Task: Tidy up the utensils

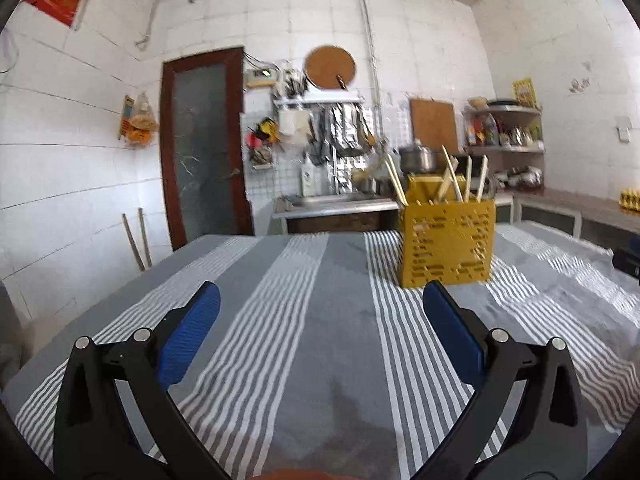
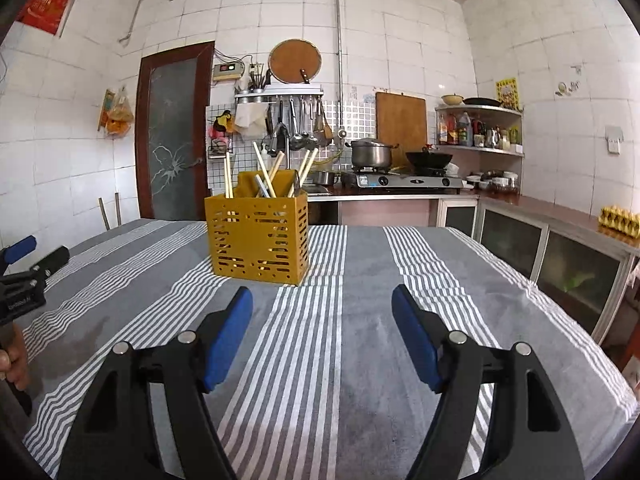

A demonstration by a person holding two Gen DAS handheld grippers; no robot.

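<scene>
A yellow slotted utensil holder (image 1: 446,240) (image 2: 258,236) stands upright on the grey striped tablecloth (image 1: 320,340) (image 2: 360,320), with several chopsticks (image 1: 450,178) (image 2: 264,172) sticking up out of it. My left gripper (image 1: 322,298) hovers low over the cloth, open wide, nothing between its blue pads; the holder is ahead and to its right. My right gripper (image 2: 322,300) is open too and empty, with the holder ahead and left of it. In the right wrist view the left gripper (image 2: 24,264) and the person's hand (image 2: 14,364) show at the left edge.
Behind the table are a dark glass-panelled door (image 2: 174,136), a sink counter, a gas stove (image 2: 404,180) with a pot and a wok, a corner shelf (image 2: 480,128) of bottles and a low cabinet (image 2: 560,256) along the right wall.
</scene>
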